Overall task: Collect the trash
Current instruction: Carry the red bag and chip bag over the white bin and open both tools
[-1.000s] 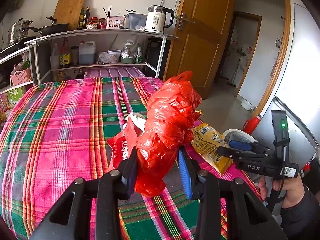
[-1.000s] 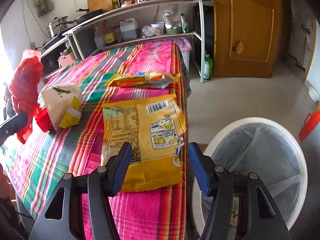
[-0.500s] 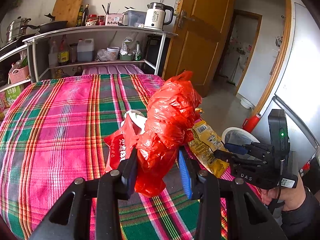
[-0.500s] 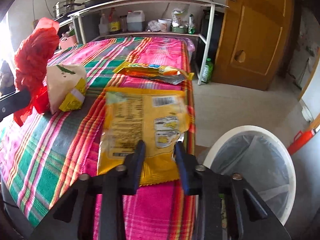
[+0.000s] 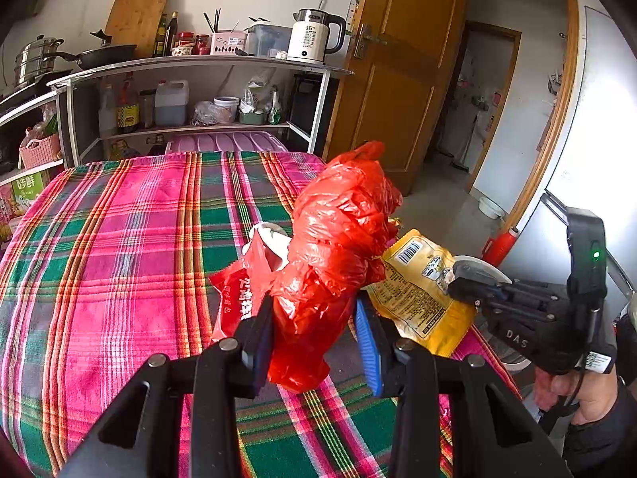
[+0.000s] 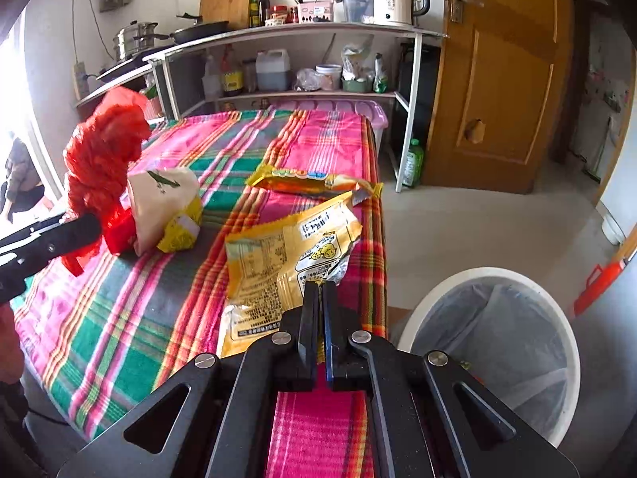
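Observation:
My left gripper is shut on a crumpled red plastic bag and holds it above the plaid tablecloth; the bag also shows in the right wrist view. My right gripper is shut on the near edge of a yellow snack wrapper, whose near part is lifted off the cloth; the wrapper shows in the left wrist view too. A white bin with a clear liner stands on the floor right of the table.
A white and yellow packet and a red packet lie by the red bag. Another yellow wrapper lies farther back near the table's right edge. Kitchen shelves and a wooden door stand behind.
My right gripper has closed on the near edge of the yellow wrapper and lifted it, crumpling it. My left gripper still holds the red bag, about in place.

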The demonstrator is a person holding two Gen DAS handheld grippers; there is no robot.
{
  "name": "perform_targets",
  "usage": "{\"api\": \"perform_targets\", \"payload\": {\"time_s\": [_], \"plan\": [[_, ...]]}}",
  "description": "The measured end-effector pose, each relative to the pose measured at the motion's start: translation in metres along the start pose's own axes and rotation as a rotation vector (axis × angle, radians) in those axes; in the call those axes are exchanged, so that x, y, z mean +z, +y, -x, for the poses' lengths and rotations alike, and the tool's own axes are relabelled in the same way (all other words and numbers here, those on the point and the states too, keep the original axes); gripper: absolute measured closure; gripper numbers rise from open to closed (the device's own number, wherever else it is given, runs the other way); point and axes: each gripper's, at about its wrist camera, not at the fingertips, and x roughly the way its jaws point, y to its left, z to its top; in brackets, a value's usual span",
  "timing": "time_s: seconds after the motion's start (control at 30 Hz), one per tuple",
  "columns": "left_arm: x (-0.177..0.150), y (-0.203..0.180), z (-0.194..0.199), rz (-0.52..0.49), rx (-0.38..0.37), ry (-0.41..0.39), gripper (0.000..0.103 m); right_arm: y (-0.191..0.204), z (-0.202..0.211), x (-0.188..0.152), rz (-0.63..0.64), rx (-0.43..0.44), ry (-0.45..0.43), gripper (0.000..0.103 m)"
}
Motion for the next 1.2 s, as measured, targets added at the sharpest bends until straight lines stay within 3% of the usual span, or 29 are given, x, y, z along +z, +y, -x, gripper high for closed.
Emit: {"api": "perform_targets", "payload": {"time_s": [0.57,1.2], "plan": [[0.005,-0.027,0.004,-0.031,-0.038,0.001,0.064,-0.027,0.055,0.002,-0.061,-0.038,-0.108,0.102],[0.016,-0.122,-0.042,-0.155,-0.162,0.055,0.064,-0.110,0.084,-0.036,-0.223,-0.128,-0.127,0.102]]}}
